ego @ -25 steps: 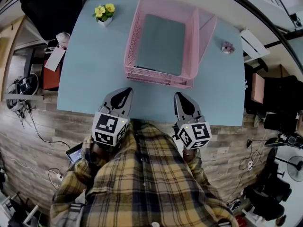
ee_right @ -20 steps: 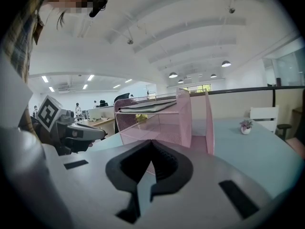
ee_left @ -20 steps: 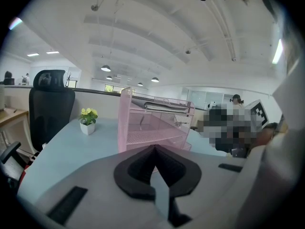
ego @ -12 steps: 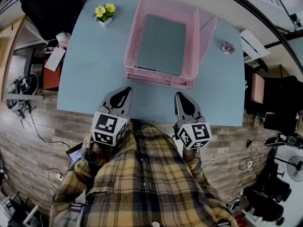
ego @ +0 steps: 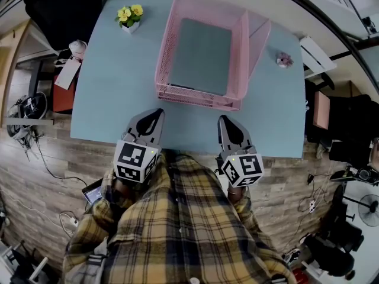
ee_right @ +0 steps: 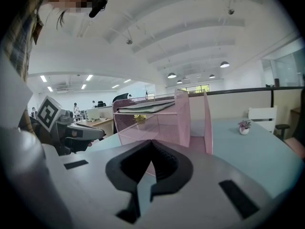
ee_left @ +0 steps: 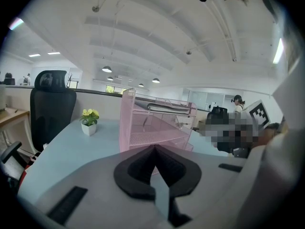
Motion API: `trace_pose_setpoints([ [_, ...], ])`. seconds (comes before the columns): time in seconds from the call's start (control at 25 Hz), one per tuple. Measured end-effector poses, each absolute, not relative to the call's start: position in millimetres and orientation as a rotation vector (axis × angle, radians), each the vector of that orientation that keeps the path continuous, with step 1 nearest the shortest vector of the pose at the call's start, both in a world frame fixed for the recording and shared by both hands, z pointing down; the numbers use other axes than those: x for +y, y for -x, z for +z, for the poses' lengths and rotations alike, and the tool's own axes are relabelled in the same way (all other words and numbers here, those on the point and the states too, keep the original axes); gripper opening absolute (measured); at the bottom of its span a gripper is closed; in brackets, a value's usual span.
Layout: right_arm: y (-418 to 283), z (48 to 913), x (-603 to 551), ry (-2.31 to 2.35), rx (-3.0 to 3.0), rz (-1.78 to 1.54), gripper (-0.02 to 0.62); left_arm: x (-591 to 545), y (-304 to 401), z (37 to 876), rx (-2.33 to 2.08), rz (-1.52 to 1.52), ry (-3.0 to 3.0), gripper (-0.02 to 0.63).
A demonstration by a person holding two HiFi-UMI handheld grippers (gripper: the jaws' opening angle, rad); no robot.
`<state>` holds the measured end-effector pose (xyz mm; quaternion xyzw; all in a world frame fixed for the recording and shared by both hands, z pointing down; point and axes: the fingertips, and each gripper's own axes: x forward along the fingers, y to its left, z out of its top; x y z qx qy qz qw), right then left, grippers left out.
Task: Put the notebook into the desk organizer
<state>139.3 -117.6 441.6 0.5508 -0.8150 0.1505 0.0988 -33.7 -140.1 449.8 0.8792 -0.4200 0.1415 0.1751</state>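
The left gripper (ego: 157, 112) hangs at the near edge of the table (ego: 112, 93), jaws closed on nothing. Any forward nudge could shove the light pink desk organizer (ego: 195, 97) and tip its load. The notebook (ego: 200, 55), thin, grey-green and closed, lies flat in its top tray, square to the mesh walls. The right gripper (ego: 225, 119) is likewise closed, empty.

The organizer (ego: 195, 95) is pink mesh, the notebook (ego: 201, 55) grey-green, the table (ego: 112, 93) pale blue. Yellow flowers (ego: 130, 12) sit in a white pot (ego: 131, 26). The shirt (ego: 177, 229) is yellow-and-navy plaid.
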Motion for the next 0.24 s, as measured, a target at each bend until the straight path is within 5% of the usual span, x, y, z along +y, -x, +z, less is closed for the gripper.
trace_pose_setpoints([
  [0.24,-140.4,442.7,-119.5,-1.631,-2.410,0.447,0.002,-142.4,32.9,450.2,-1.191,0.400,-2.490,-0.008],
])
